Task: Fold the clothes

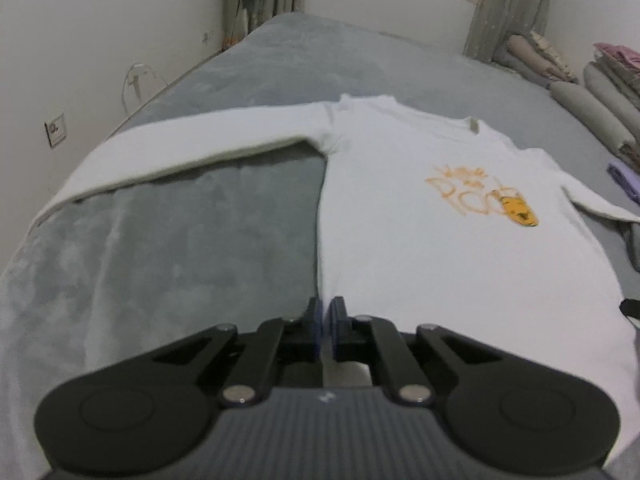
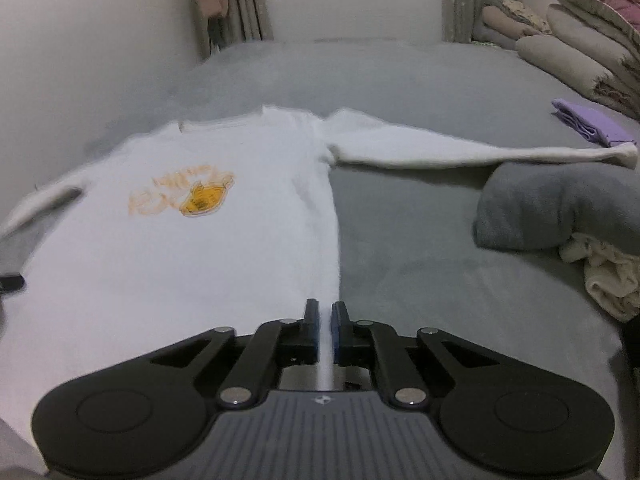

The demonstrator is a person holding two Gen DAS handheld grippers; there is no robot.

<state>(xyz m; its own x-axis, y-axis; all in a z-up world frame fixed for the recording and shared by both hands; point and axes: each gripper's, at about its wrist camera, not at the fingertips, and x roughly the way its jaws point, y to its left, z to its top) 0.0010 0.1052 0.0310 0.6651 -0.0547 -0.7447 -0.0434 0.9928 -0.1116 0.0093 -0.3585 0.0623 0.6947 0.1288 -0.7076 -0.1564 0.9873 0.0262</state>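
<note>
We had the white shirt (image 1: 420, 208) spread flat, front up, on the grey blanket (image 1: 180, 248) that covered the bed, both sleeves stretched out sideways so the whole shape was open for folding. Our left gripper (image 1: 325, 312) sat at the hem's left corner, its jaws pressed together on the cloth there. Our right gripper (image 2: 325, 314) sat at the opposite hem corner, jaws narrowed to a slim gap with the shirt's edge between them; it looked pinched. We judged that holding both bottom corners let us lift the hem evenly toward the collar. A purple cloth (image 2: 592, 124) lay well apart, near the pillows (image 2: 580, 40)
</note>
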